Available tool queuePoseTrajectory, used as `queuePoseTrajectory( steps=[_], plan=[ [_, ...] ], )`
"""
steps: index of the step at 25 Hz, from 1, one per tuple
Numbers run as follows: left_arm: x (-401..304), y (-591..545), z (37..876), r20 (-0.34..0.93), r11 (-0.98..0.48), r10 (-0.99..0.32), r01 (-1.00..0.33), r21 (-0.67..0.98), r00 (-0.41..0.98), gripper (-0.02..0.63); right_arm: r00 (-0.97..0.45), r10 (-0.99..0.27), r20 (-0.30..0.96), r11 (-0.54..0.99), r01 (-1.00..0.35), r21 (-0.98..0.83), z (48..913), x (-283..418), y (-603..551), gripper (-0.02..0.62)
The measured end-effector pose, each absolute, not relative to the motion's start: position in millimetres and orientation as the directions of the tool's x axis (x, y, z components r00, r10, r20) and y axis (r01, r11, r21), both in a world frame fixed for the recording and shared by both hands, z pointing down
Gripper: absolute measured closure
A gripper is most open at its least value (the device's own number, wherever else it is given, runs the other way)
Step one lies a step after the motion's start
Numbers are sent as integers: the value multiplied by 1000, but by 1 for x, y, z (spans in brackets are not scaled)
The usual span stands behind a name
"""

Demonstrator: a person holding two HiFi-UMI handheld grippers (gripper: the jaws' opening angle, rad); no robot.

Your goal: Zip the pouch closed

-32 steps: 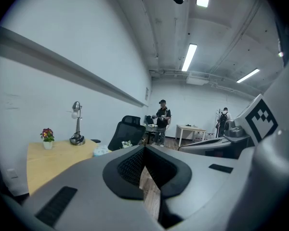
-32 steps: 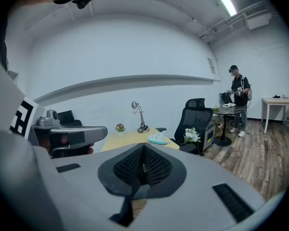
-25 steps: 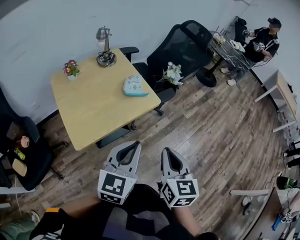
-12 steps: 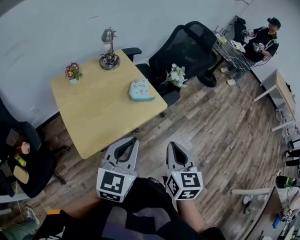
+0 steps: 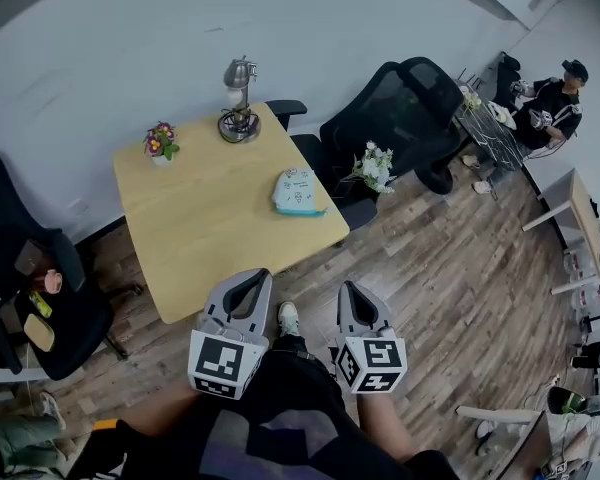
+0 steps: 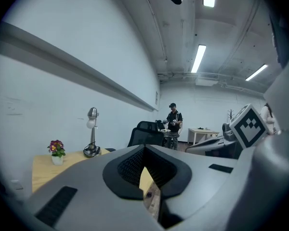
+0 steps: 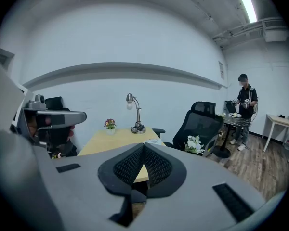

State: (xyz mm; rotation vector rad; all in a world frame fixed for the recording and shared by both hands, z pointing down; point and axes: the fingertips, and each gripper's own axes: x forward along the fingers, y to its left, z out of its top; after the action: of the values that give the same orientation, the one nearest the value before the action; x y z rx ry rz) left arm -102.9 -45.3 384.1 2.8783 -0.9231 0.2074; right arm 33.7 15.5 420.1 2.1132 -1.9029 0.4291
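Observation:
A teal and white pouch [image 5: 298, 190] lies near the right edge of the light wooden table [image 5: 205, 228]. Both grippers hang in front of the table's near corner, well short of the pouch. My left gripper [image 5: 248, 277] is shut with nothing in it; in its own view the jaw tips [image 6: 144, 147] meet, with the table edge showing behind them. My right gripper [image 5: 352, 289] is shut and empty too, and in the right gripper view it points [image 7: 143, 145] at the table [image 7: 106, 143]. The pouch's zipper is too small to make out.
A desk lamp [image 5: 238, 103] and a small flower pot [image 5: 161, 140] stand at the table's far side. Black office chairs [image 5: 405, 103] sit to the right, one holding white flowers [image 5: 373, 166]; another chair [image 5: 25, 268] is at the left. A person [image 5: 555, 98] stands far right.
Both grippers have moved forward towards the table's near corner, still shut. The table and pouch now sit lower and closer in the head view.

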Motion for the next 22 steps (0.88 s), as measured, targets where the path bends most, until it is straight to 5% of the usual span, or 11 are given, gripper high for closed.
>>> queuePoseTrajectory(
  steps=[22],
  plan=[
    [35,-156,432,297,-736,-655,-676,-41,695,597,-158,-822,547,277,-951,141,495,163,-122,577]
  ],
)
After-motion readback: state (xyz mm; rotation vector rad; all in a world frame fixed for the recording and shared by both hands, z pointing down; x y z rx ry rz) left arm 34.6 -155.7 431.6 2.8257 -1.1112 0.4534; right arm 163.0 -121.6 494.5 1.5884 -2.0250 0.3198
